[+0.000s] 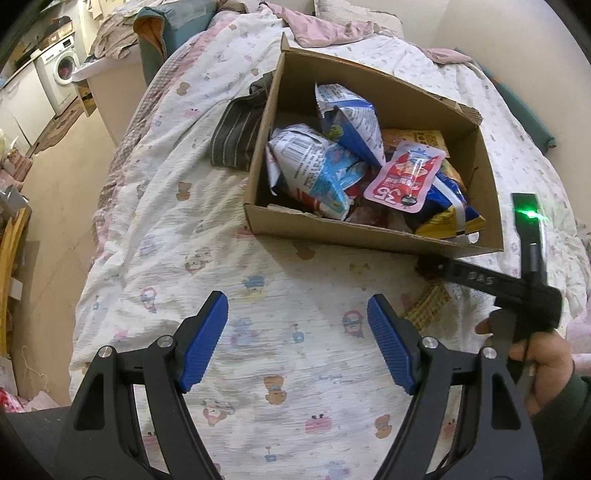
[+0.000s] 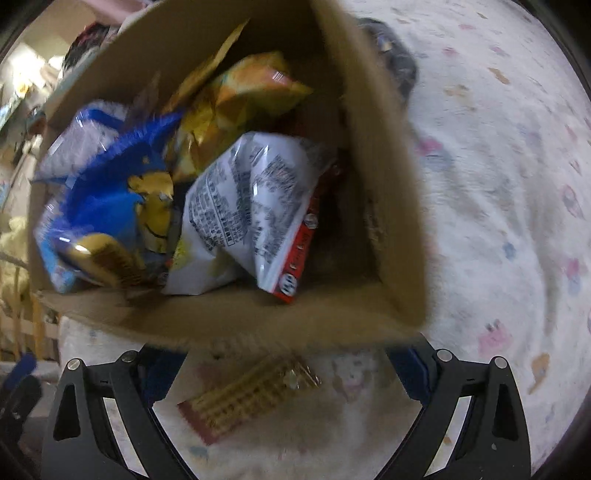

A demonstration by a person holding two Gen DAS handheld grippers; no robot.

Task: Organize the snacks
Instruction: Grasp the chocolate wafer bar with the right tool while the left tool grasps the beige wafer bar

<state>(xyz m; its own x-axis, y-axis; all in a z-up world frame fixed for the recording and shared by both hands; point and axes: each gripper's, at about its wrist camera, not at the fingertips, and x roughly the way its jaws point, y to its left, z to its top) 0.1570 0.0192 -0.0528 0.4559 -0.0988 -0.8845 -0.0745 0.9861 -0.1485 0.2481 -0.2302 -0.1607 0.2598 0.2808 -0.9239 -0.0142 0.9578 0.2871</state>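
Note:
A cardboard box (image 1: 258, 155) on the bed holds several snack bags, with a pink pouch (image 1: 404, 175) on top. My left gripper (image 1: 297, 332) is open and empty over the quilt, in front of the box. My right gripper (image 2: 284, 354) is open, its fingertips hidden under the box's near wall (image 2: 229, 325). A gold wafer packet (image 2: 251, 397) lies on the quilt between its fingers, untouched. It also shows in the left wrist view (image 1: 424, 306), beside the right gripper's body (image 1: 517, 295). The right wrist view is blurred.
The bed has a white cartoon-print quilt (image 1: 221, 258). A dark striped cloth (image 1: 240, 133) lies against the box's left side. Pink bedding (image 1: 332, 29) is at the bed's head. A washing machine (image 1: 59, 74) stands far left.

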